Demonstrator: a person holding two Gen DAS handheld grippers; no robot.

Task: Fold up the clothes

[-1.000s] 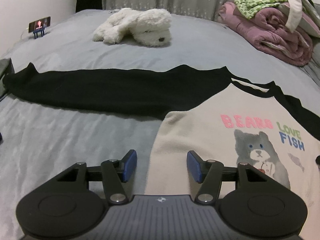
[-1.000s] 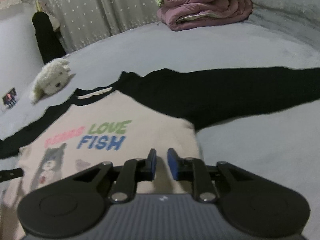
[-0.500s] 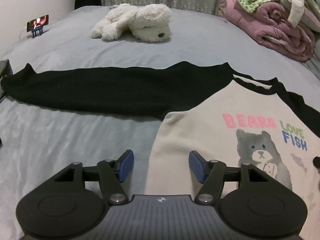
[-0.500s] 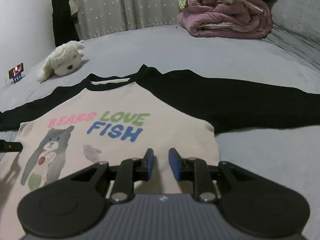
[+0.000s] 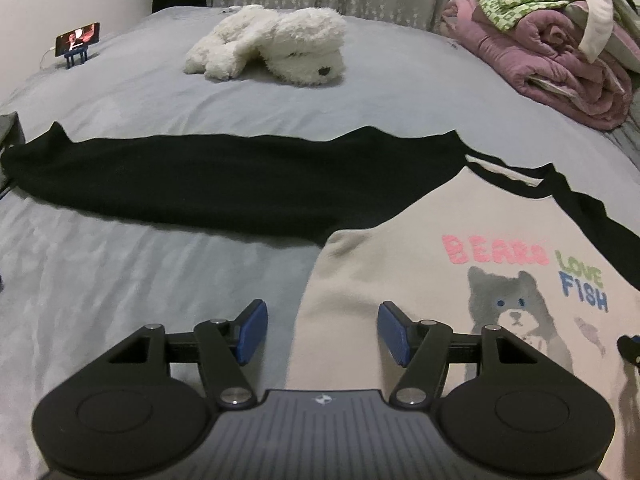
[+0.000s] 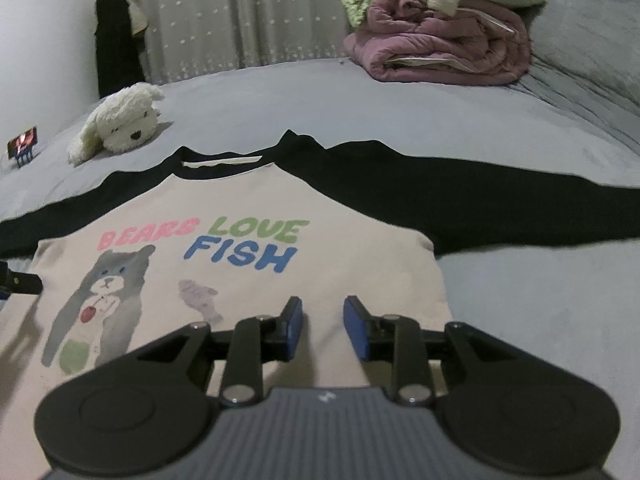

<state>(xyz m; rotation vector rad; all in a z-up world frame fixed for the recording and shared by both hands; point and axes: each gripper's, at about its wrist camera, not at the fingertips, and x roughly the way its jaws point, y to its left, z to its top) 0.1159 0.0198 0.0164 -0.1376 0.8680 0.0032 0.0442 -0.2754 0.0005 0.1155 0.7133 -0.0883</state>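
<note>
Fingers [image 5: 250,332] of the left gripper [image 5: 322,330] stand spread with nothing between them; the left side edge of the shirt [image 5: 400,280] runs through the gap beneath, not pinched. Fingers [image 6: 292,328] of the right gripper [image 6: 322,328] stand a narrow gap apart and are opening; nothing is between them, and the cream shirt body lies below them.

The shirt lies flat, print side up, on the bed [image 5: 140,280]. In the left view its cream body fills the area from 3 to 5 o'clock, and one black sleeve [image 5: 180,184] stretches out toward 9 o'clock. In the right view the other black sleeve [image 6: 500,208] extends toward 3 o'clock, and the collar [image 6: 220,162] sits at 11 o'clock from the fingers. The print shows a bear and the words BEARS LOVE FISH.

A white plush dog [image 5: 276,46] lies at 12 o'clock in the left view, well apart from the shirt. A phone [image 5: 78,38] on a stand is at 10 o'clock. A folded pink quilt [image 6: 444,46] with clothes piled on it sits at 1 o'clock in the right view.
</note>
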